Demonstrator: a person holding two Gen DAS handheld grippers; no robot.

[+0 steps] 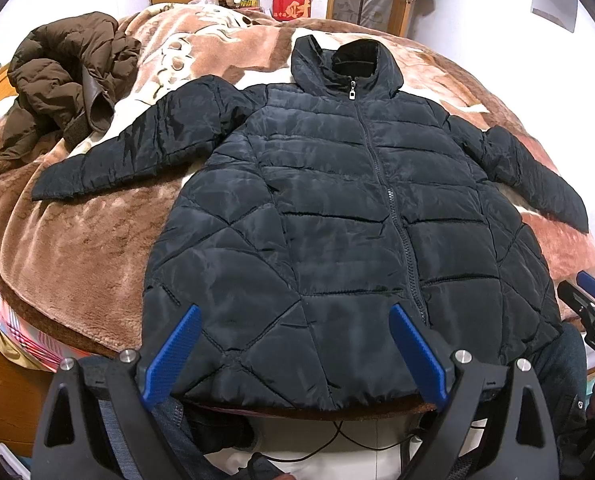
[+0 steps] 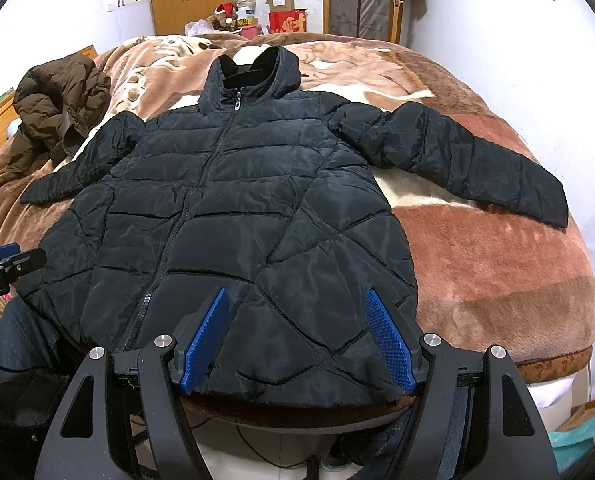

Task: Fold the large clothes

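A black quilted hooded jacket (image 1: 337,208) lies flat and zipped on the bed, front up, both sleeves spread outward; it also shows in the right wrist view (image 2: 233,208). My left gripper (image 1: 295,312) is open, its blue fingers hovering over the jacket's hem on the left half. My right gripper (image 2: 297,296) is open over the hem on the right half. Neither holds anything. The right gripper's tip shows at the left wrist view's right edge (image 1: 589,300), and the left gripper's tip at the right wrist view's left edge (image 2: 5,260).
A brown plush blanket (image 1: 77,248) covers the bed. A crumpled brown puffer jacket (image 1: 65,80) lies at the far left. Boxes and a Santa hat (image 2: 225,10) sit beyond the bed by wooden wardrobes. The bed's near edge and cables lie below the grippers.
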